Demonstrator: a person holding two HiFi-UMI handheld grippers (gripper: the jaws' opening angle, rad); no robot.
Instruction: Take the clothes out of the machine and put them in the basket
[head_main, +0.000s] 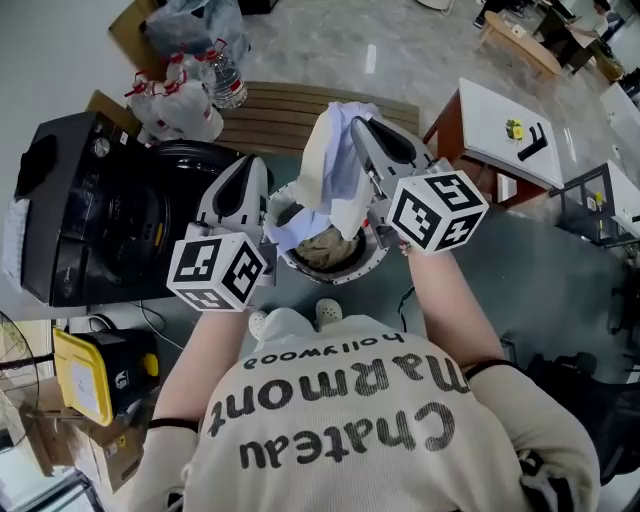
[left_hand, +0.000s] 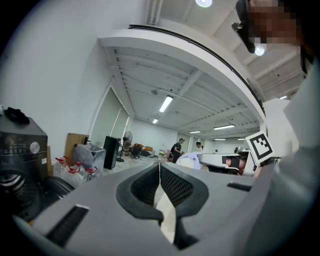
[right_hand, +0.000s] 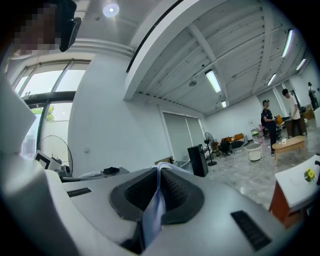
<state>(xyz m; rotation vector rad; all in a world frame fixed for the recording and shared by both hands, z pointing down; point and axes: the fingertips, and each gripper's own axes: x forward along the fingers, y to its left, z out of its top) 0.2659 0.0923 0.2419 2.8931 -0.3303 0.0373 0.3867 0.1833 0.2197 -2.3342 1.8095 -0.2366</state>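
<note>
In the head view a white, cream and pale-blue garment (head_main: 335, 165) hangs over the round white-rimmed basket (head_main: 352, 277), which holds a brownish garment (head_main: 325, 245). My right gripper (head_main: 357, 128) is shut on the garment's top edge. My left gripper (head_main: 262, 190) is shut on its lower left part. In the left gripper view, cream cloth (left_hand: 166, 212) is pinched between the closed jaws of the left gripper (left_hand: 159, 167). In the right gripper view, pale-blue cloth (right_hand: 151, 217) is pinched in the right gripper (right_hand: 159, 170). The black washing machine (head_main: 85, 215) stands at the left.
Plastic bottles and bags (head_main: 190, 90) sit behind the machine beside a wooden slatted bench (head_main: 290, 105). A white table with red legs (head_main: 505, 130) stands at the right, with a black frame (head_main: 590, 205) beyond it. A yellow device (head_main: 85, 375) lies on the floor at lower left.
</note>
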